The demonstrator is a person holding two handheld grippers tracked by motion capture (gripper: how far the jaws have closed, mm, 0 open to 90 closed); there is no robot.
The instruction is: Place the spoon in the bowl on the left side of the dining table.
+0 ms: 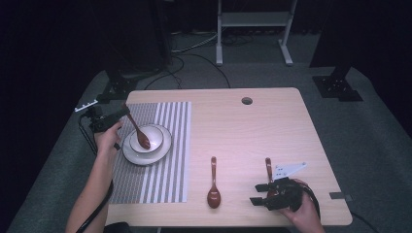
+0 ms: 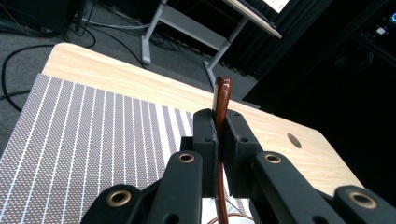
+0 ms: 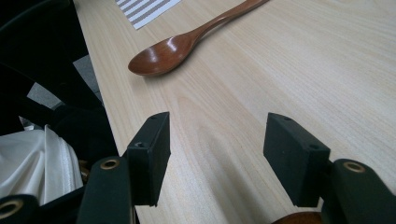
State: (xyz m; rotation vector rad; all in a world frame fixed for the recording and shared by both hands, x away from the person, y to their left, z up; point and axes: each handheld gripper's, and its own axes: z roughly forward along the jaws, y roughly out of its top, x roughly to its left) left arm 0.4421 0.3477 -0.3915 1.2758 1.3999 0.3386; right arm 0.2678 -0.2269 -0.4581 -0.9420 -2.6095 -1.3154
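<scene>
Light wooden table (image 1: 252, 131) — the landmark for all that follows; a round cable hole (image 1: 247, 101) sits near its far edge.

Striped placemat (image 1: 160, 160): grey and white, lying on the table's left part, reaching from near the far edge almost to the near edge.

White bowl (image 1: 151, 137) on a white plate (image 1: 133, 155): both on the placemat, toward the table's left edge.

Held spoon (image 1: 137, 132): dark brown wood, its scoop down inside the bowl, handle tilted up and back toward the table's far-left corner. In the left gripper view the handle runs straight up between the two black jaws, which are pressed tight on it.

Left gripper (image 1: 116, 115): at the table's left edge, above the placemat, clamped on the held spoon; the person's left hand (image 1: 108, 141) is behind it.

Middle spoon (image 1: 214, 187): lying flat on bare wood near the table's near edge, just right of the placemat, scoop toward the person.

Right spoon (image 1: 268, 167): further right on the table, handle pointing away; its scoop is hidden under the right gripper.

Right gripper (image 1: 260, 193): near the table's near-right corner, low over the wood — jaws spread wide with nothing between them, a brown rim showing at the bottom of its own view.
</scene>
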